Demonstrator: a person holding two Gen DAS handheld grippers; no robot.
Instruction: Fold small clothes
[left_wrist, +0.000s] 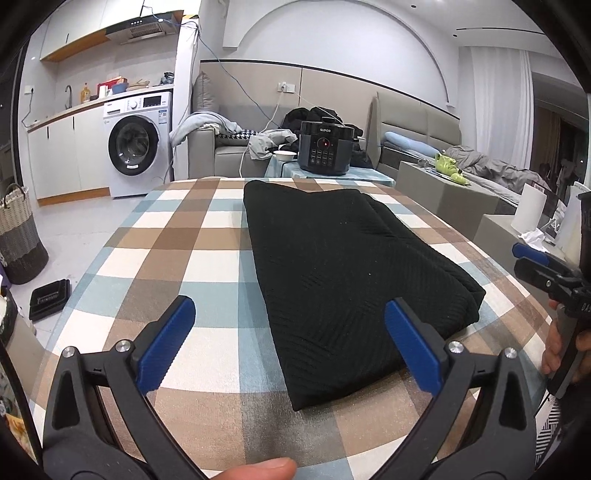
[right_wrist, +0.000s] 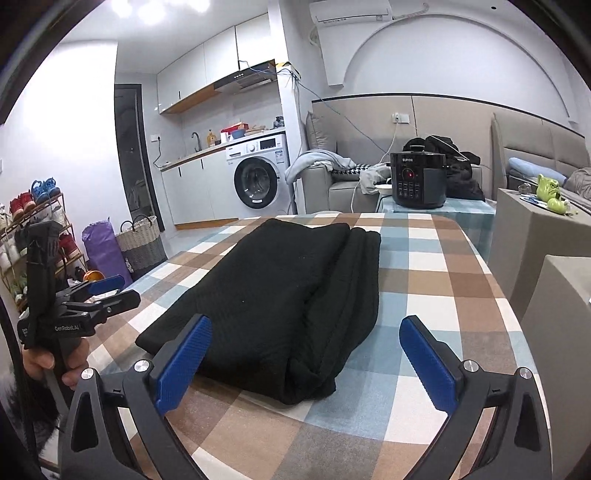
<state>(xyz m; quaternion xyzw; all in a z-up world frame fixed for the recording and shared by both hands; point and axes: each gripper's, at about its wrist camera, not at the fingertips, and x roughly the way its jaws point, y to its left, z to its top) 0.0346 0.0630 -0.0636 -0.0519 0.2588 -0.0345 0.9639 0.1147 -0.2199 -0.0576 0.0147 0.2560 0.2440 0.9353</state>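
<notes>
Item: black ribbed knit garment (left_wrist: 351, 273), folded, long axis running away from me on checked tablecloth (left_wrist: 192, 236). My left gripper (left_wrist: 291, 347) and right gripper (right_wrist: 306, 365) both gaped empty, flanking its near end.

Each gripper (left_wrist: 290, 343) (right_wrist: 306, 363) has black plastic arms, ribbed blue pads (left_wrist: 413, 347), silver screws (right_wrist: 141, 365) and white "GenRobot.AI" lettering (right_wrist: 66, 327).

Your folded garment (left_wrist: 347, 273) lay on the worktop (left_wrist: 177, 258), with the pressure cooker (left_wrist: 325, 147) behind it and the washing machine (left_wrist: 135, 144) far left.
</notes>
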